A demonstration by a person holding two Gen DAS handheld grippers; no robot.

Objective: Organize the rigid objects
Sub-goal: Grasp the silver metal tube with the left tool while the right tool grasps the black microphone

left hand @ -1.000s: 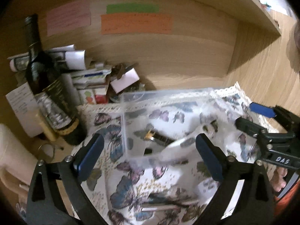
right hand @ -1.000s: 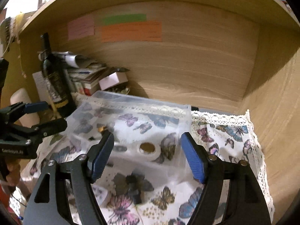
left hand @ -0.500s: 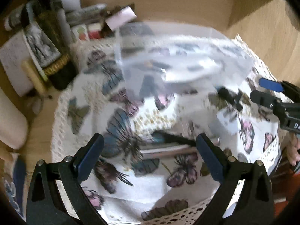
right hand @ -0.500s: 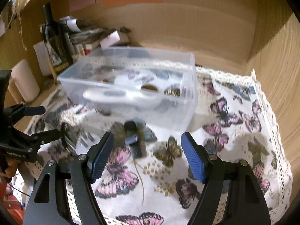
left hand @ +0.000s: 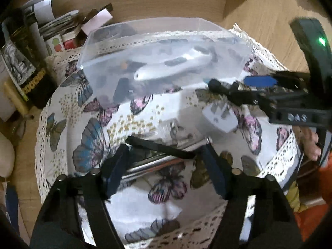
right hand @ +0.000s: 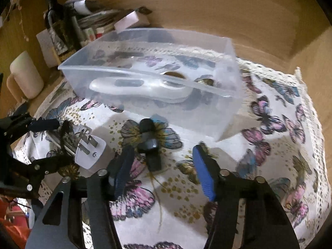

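Note:
A clear plastic bin [left hand: 103,47] [right hand: 226,112] stands on the butterfly cloth [left hand: 87,143] [right hand: 269,145] and holds a white handheld device [left hand: 174,66] [right hand: 134,87] and a tape roll [right hand: 173,74]. My left gripper [left hand: 166,166] is open, its fingers either side of silver rods with a black strap [left hand: 159,157] on the cloth. My right gripper [right hand: 164,166] is open, low over a black adapter [right hand: 148,143]. A white plug [left hand: 220,118] [right hand: 90,151] lies between the two grippers. The right gripper shows in the left wrist view [left hand: 238,87], the left gripper in the right wrist view [right hand: 47,143].
A dark bottle [left hand: 27,62] [right hand: 55,22], stacked papers and boxes [left hand: 60,27] [right hand: 99,22] and a cream jar [right hand: 26,81] crowd the back left. Wooden walls close the back and right. The cloth's lace edge [left hand: 186,230] hangs at the front.
Both grippers have dropped lower toward the cloth. The left one now straddles the rods; the right one has come down close over the black adapter.

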